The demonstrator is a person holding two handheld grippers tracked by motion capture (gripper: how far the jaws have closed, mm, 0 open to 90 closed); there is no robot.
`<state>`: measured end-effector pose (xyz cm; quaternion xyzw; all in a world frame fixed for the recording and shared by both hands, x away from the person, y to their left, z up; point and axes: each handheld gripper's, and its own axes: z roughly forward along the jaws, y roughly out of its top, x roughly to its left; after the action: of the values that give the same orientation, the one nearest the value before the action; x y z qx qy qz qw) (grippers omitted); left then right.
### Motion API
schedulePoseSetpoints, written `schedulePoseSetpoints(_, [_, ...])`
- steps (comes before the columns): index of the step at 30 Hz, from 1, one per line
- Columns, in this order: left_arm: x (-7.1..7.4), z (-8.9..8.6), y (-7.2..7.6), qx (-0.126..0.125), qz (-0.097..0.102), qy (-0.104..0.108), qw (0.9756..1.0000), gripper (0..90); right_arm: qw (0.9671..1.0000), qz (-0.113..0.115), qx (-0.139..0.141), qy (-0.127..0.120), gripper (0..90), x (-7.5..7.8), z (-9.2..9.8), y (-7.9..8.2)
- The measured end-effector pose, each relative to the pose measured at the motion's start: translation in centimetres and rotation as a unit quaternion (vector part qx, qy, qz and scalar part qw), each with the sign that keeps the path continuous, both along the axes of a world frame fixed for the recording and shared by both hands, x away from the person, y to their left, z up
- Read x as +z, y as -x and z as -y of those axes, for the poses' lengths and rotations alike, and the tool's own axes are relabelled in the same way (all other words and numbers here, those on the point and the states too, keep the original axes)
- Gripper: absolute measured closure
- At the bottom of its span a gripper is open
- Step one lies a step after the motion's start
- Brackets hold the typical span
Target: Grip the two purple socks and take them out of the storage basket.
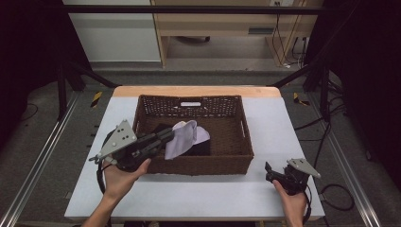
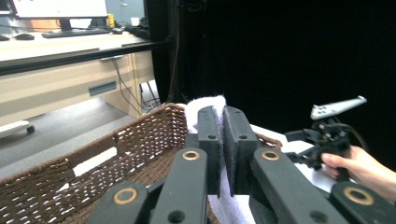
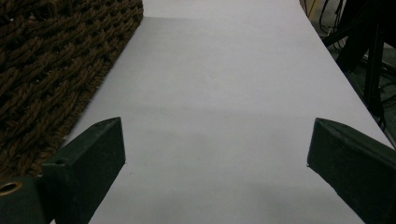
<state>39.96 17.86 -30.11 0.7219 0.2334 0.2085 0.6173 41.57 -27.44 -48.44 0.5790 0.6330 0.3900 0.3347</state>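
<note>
A pale lilac-white cloth hangs over the left half of a brown wicker basket, lifted above its floor. My left gripper reaches over the basket's left wall and is shut on the cloth's left edge. In the left gripper view the two pads stand pressed together with the white cloth between them and showing past their tips. My right gripper rests on the white table at the front right, just past the basket's corner. Its jaws stand wide apart with only bare table between them.
A dark folded item lies on the basket floor under the cloth. The basket wall is close on the right gripper's left. Black frame posts flank the table. A wooden desk stands beyond.
</note>
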Motion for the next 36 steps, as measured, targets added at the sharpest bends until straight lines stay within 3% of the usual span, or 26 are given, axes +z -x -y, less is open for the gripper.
schedulePoseSetpoints(6, [-0.7,-0.6,2.3,-0.019,0.003,-0.01,0.9998,85.7,1.0,0.001,-0.001,0.001,4.6,0.0,0.0,0.0])
schedulePoseSetpoints(9, [-1.4,-0.7,2.9,-0.025,-0.003,-0.026,0.9993,85.7,1.0,0.002,-0.002,0.002,4.6,0.0,0.0,0.1])
schedulePoseSetpoints(16, [-4.0,-0.9,3.6,-0.029,-0.033,-0.051,0.9977,85.8,1.0,0.003,-0.002,0.002,4.6,0.0,0.0,0.0])
schedulePoseSetpoints(21, [-7.0,-0.8,3.9,-0.035,-0.071,-0.076,0.9939,85.7,1.0,0.002,-0.002,0.004,4.6,0.0,0.0,0.0])
schedulePoseSetpoints(24, [-8.0,-0.7,3.9,-0.037,-0.083,-0.082,0.9925,85.6,1.0,0.002,-0.003,0.004,4.6,0.0,0.0,0.0])
schedulePoseSetpoints(26, [-9.0,-0.5,3.8,-0.038,-0.097,-0.097,0.9899,85.7,1.0,0.002,-0.003,0.004,4.6,0.0,-0.1,0.0])
schedulePoseSetpoints(27, [-10.0,-0.4,3.6,-0.039,-0.111,-0.107,0.9873,85.6,1.0,0.002,-0.002,0.004,4.6,0.0,-0.1,0.0])
schedulePoseSetpoints(28, [-10.0,-0.4,3.6,-0.039,-0.111,-0.107,0.9873,85.6,1.0,0.002,-0.002,0.003,4.6,0.0,-0.1,0.0])
schedulePoseSetpoints(29, [-11.1,-0.3,3.4,-0.038,-0.126,-0.121,0.9839,85.5,1.0,0.002,-0.002,0.003,4.6,0.0,-0.1,0.0])
schedulePoseSetpoints(30, [-11.1,-0.3,3.4,-0.038,-0.126,-0.121,0.9839,85.5,1.0,0.002,-0.002,0.003,4.6,0.0,-0.1,0.0])
schedulePoseSetpoints(31, [-12.1,-0.4,3.1,-0.031,-0.14,-0.128,0.9812,85.4,1.0,0.002,-0.001,0.003,4.6,0.0,-0.1,0.0])
schedulePoseSetpoints(32, [-12.1,-0.4,3.1,-0.031,-0.14,-0.128,0.9812,85.4,1.0,0.002,0.0,0.003,4.6,0.0,0.0,0.0])
schedulePoseSetpoints(33, [-12.9,-0.5,2.9,-0.026,-0.152,-0.137,0.9784,85.4,1.0,0.002,-0.001,0.003,4.6,0.0,-0.1,0.0])
schedulePoseSetpoints(34, [-12.9,-0.5,2.9,-0.026,-0.152,-0.137,0.9784,85.3,1.0,0.002,-0.001,0.003,4.6,0.0,-0.1,0.0])
schedulePoseSetpoints(35, [-13.7,-0.5,2.5,-0.022,-0.17,-0.148,0.9739,85.2,1.0,0.002,0.001,0.004,4.6,0.0,0.0,0.0])
schedulePoseSetpoints(36, [-14.0,-0.6,2.3,-0.018,-0.178,-0.153,0.9719,85.2,1.0,0.001,0.002,0.004,4.6,0.0,0.0,0.0])
